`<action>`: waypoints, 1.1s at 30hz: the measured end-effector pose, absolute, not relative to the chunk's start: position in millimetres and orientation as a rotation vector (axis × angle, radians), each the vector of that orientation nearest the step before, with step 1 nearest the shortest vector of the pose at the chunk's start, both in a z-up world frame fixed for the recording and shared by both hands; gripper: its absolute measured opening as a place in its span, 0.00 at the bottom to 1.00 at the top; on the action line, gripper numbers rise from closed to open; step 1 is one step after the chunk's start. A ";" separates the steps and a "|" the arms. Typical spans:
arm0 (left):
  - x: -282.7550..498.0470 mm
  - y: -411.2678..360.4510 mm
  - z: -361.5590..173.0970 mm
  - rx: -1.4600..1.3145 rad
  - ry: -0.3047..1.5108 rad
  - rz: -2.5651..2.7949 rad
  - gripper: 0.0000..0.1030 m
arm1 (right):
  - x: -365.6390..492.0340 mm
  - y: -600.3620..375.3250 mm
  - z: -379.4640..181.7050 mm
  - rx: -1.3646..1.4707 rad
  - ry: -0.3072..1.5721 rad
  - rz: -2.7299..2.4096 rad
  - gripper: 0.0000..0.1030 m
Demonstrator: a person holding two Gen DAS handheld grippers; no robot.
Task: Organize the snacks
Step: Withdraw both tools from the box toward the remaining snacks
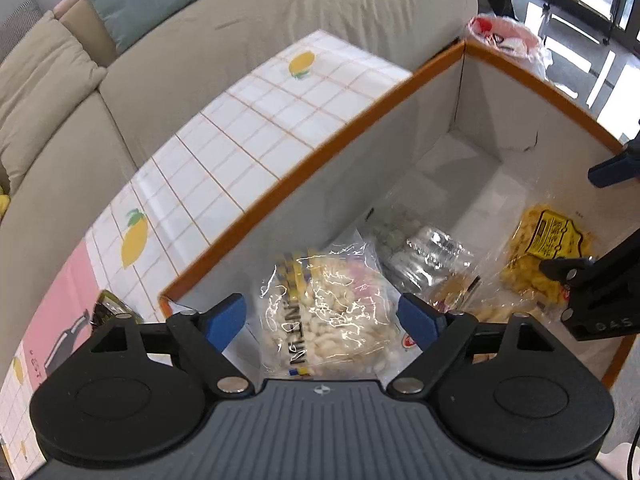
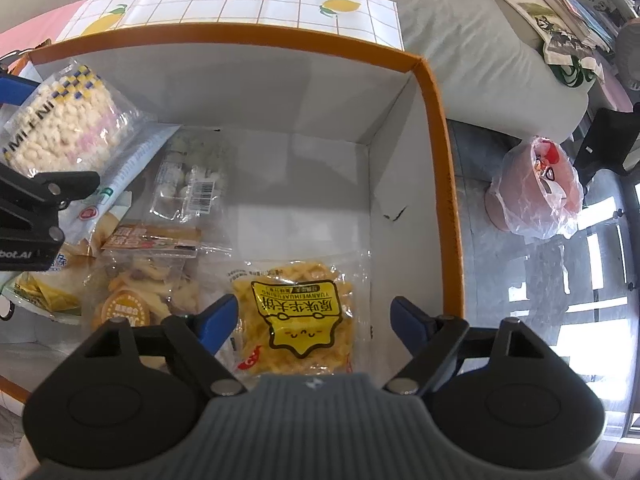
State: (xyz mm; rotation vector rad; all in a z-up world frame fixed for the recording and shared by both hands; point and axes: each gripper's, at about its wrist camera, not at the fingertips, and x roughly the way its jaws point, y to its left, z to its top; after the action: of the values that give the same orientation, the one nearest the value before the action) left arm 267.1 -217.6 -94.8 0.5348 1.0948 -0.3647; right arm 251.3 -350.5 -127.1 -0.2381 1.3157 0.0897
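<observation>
**Two grippers over a box of bagged snacks**

A clear bag of yellow fried twists, with a yellow label, lies flat on the floor of a white cardboard box trimmed in orange. The bag sits near the box's right wall. Its long axis seems to run away from the right gripper, roughly in line with the fingers. That gripper hangs directly above the bag's near end, fingers spread wide on either side and touching nothing.

To the left, a clear bag of white puffed snacks sits between the blue pads of the left gripper. Those fingers are also spread, with a visible gap on each side, so the bag is framed, not pinched. In the right wrist view this bag appears to ride higher than the others, propped on its neighbours.

Between the two lie a packet of pale round sweets and a packet of golden biscuits. The far right part of the box floor is bare.

The box rests on a desk covered by a white grid cloth printed with lemons. A beige sofa stands behind.

Each gripper is nearest its own bag, so closing straight down looks like the natural next move.
</observation>
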 end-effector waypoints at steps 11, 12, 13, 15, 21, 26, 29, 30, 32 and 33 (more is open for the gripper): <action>254.6 -212.1 -64.2 0.482 1.054 -0.385 0.99 | 244.0 -352.3 -114.1 -0.186 1.299 0.068 0.81; 251.6 -211.2 -61.8 0.483 1.050 -0.385 0.99 | 243.1 -353.0 -112.4 -0.177 1.298 0.064 0.82; 248.8 -209.2 -59.8 0.476 1.050 -0.387 0.99 | 242.1 -353.9 -110.6 -0.169 1.296 0.060 0.83; 243.9 -204.8 -55.8 0.450 1.061 -0.396 0.99 | 239.1 -354.3 -106.6 -0.155 1.289 0.049 0.86; 224.8 -190.4 -39.4 0.401 1.030 -0.371 0.93 | 224.4 -355.0 -88.4 -0.079 1.228 0.032 0.86; 206.4 -171.3 -25.4 0.334 1.007 -0.368 0.91 | 204.8 -349.0 -71.0 0.018 1.148 0.033 0.86; 195.2 -159.5 -17.2 0.302 0.983 -0.361 0.91 | 191.9 -344.0 -62.7 0.078 1.097 0.031 0.86; 191.6 -154.8 -15.3 0.289 0.978 -0.360 0.91 | 186.9 -341.5 -60.1 0.092 1.075 0.023 0.86; 184.5 -144.5 -12.1 0.253 0.972 -0.349 0.91 | 178.2 -335.4 -55.5 0.105 1.036 0.015 0.86; 180.4 -138.5 -10.7 0.235 0.969 -0.345 0.91 | 173.0 -332.1 -52.9 0.113 1.014 0.009 0.86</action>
State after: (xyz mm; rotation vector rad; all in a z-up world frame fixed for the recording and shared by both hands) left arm 180.4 -138.5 -10.7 0.2350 0.9687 -0.3446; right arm 173.0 -332.1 -52.9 0.1126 1.0139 0.0093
